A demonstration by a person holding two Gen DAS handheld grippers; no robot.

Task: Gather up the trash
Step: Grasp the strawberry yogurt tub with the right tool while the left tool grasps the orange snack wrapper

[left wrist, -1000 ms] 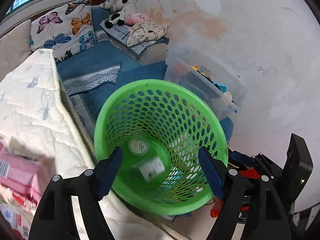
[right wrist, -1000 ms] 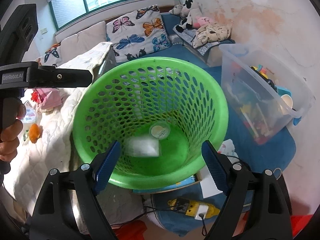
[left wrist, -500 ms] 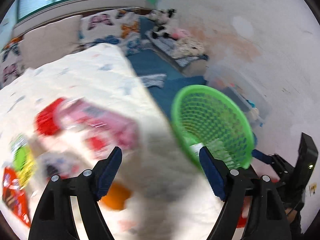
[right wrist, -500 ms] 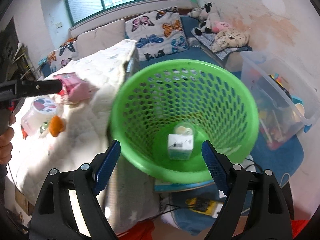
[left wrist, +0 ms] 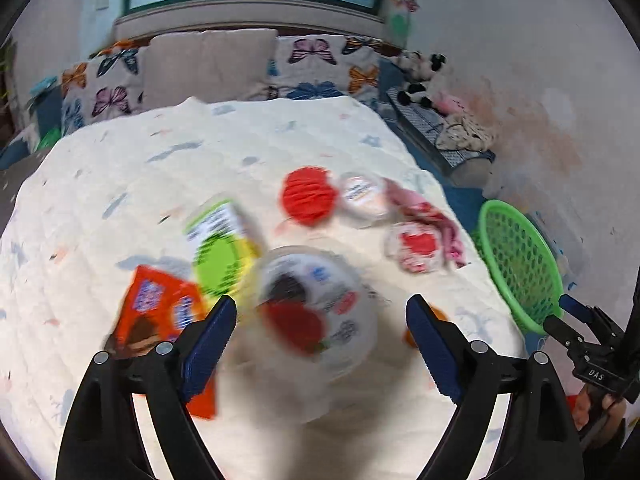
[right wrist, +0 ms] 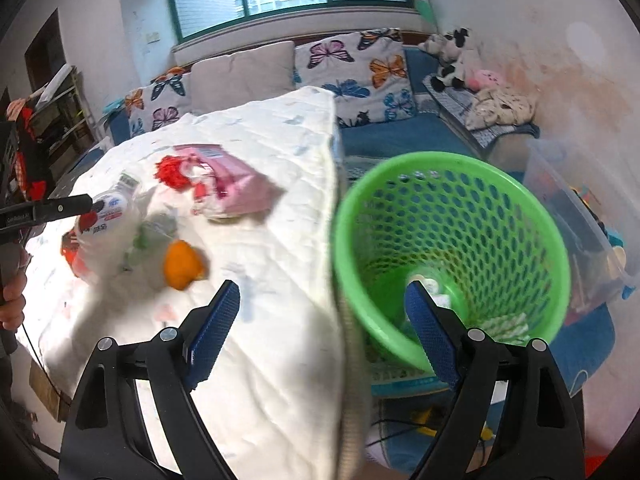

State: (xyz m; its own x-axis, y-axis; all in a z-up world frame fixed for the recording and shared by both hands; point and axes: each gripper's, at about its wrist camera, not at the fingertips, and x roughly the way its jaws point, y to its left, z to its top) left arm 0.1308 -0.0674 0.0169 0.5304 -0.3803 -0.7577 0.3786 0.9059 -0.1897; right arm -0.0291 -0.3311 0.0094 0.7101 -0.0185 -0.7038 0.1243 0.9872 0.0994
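Both tongs gape wide, empty: left gripper (left wrist: 318, 334) above a blurred plastic tub (left wrist: 316, 312), right gripper (right wrist: 322, 320) over the quilt's edge (right wrist: 316, 280).

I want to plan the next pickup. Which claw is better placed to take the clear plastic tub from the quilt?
Left. The left claw is open with the clear plastic tub between its fingers. The right claw is open over the quilt's edge beside the green mesh basket.

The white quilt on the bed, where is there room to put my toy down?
The white quilt is bare at the far end, between the butterfly pillows and the red frilly ball. It also looks bare along the edge nearest the green plastic basket. The middle is crowded: clear plastic tub, orange packet, pink wrapper.
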